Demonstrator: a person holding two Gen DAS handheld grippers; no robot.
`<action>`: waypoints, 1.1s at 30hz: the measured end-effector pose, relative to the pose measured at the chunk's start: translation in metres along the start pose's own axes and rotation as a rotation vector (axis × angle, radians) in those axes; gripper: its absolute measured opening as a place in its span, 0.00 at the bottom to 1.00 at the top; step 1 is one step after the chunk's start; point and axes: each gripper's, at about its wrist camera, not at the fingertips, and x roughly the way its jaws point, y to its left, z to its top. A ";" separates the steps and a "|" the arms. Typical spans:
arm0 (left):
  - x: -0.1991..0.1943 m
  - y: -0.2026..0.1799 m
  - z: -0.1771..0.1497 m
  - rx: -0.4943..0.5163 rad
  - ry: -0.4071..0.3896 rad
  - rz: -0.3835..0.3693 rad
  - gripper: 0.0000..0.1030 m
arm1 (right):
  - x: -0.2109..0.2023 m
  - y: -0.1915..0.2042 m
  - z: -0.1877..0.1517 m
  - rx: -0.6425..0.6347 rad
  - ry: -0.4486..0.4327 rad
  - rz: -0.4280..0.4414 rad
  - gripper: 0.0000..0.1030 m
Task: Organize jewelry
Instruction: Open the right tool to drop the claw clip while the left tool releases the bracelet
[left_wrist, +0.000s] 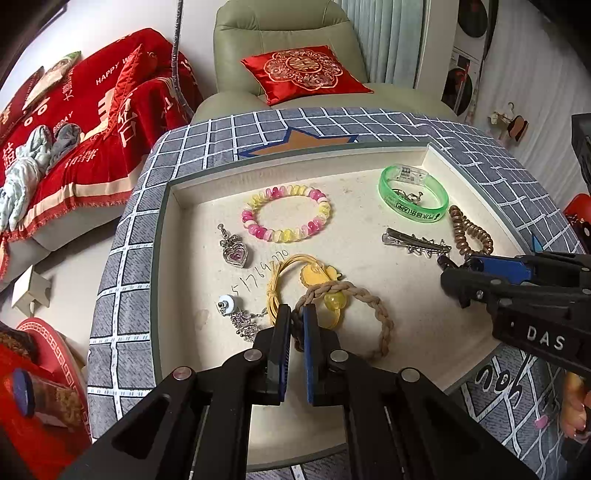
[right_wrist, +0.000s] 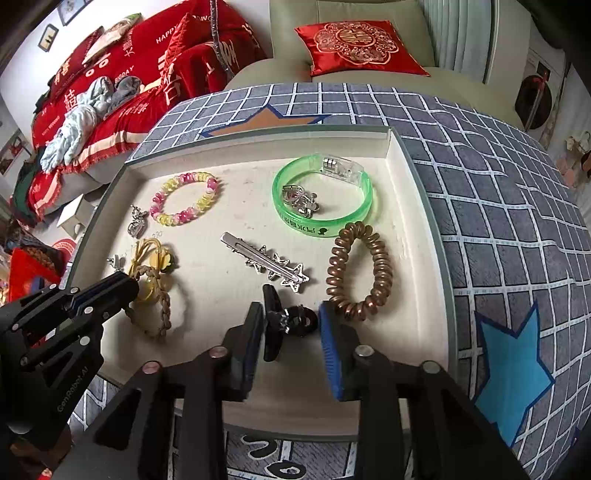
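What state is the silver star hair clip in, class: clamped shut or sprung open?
Shut. In the right wrist view the silver star hair clip lies flat in the tray, its two blades closed together along their length.

We see a cream tray (right_wrist: 397, 177) on a grey-blue cloth (right_wrist: 498, 206) with a white grid and orange and blue stars. In the tray lie a pink-and-yellow bead bracelet (left_wrist: 286, 213), a translucent green bangle (right_wrist: 321, 195), a bronze coil hair tie (right_wrist: 360, 271), a silver star clip (right_wrist: 267, 262), a tan braided band (left_wrist: 364, 314), a yellow cord (left_wrist: 275, 291) and a black claw clip (right_wrist: 291, 321). The cushion (left_wrist: 304, 72) is red with gold embroidery.
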 end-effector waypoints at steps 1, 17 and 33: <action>-0.001 0.000 0.000 -0.001 -0.001 0.002 0.22 | 0.000 0.000 0.000 0.004 0.004 0.004 0.54; -0.015 0.005 0.004 -0.034 -0.030 0.021 0.22 | -0.033 -0.005 -0.002 0.050 -0.055 0.044 0.71; -0.003 -0.002 0.003 0.004 0.001 0.052 0.22 | -0.043 -0.015 -0.002 0.073 -0.070 0.034 0.72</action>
